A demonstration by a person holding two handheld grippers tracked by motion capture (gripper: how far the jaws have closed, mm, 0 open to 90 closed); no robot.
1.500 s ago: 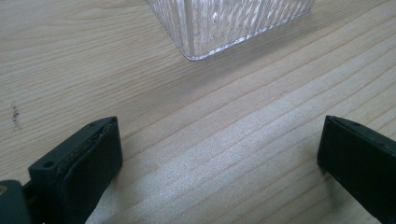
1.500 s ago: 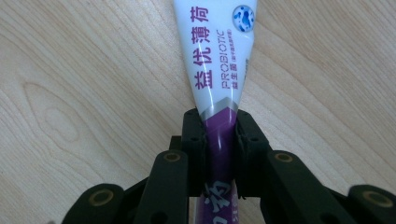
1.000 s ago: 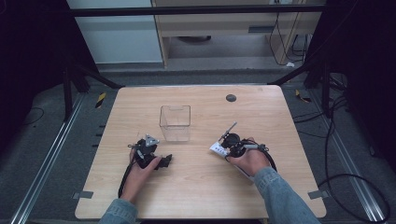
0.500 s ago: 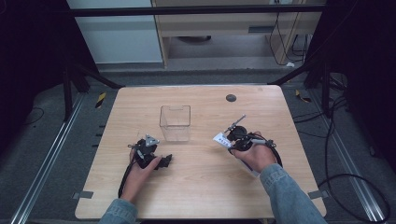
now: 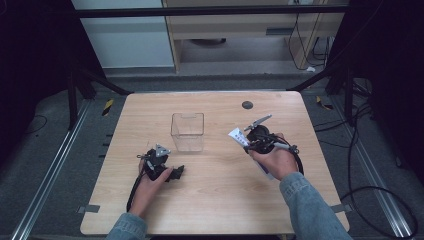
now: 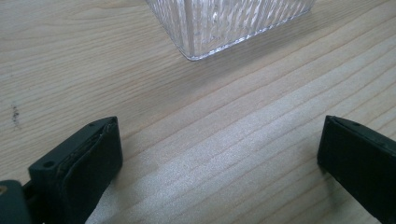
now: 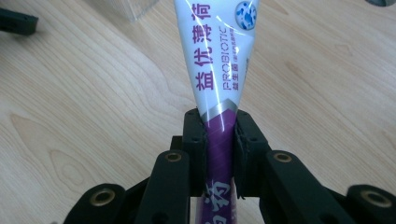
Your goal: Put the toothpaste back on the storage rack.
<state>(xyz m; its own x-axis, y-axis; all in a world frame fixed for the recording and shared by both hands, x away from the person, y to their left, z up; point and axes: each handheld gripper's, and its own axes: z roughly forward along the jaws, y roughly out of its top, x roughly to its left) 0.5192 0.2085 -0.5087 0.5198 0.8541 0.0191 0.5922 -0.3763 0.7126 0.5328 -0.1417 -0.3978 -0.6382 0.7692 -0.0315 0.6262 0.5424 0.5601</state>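
Observation:
A white and purple toothpaste tube (image 7: 219,60) is clamped between the jaws of my right gripper (image 7: 219,135), with its white end pointing forward over the table. From above, that right gripper (image 5: 256,142) holds the tube (image 5: 238,137) to the right of a clear plastic box (image 5: 187,131). My left gripper (image 5: 161,161) rests on the table in front of the box. Its jaws (image 6: 215,158) stand wide open with bare wood between them, and the ribbed corner of the box (image 6: 205,28) is just ahead.
A small dark round disc (image 5: 247,105) sits near the far edge of the wooden table (image 5: 220,200). Black cables trail from both grippers. In the right gripper view, a corner of the box (image 7: 135,9) and a black part of the other gripper (image 7: 16,21) lie ahead to the left.
My right gripper has moved a little away from the person and to the right with the tube in it. The left gripper has stayed put.

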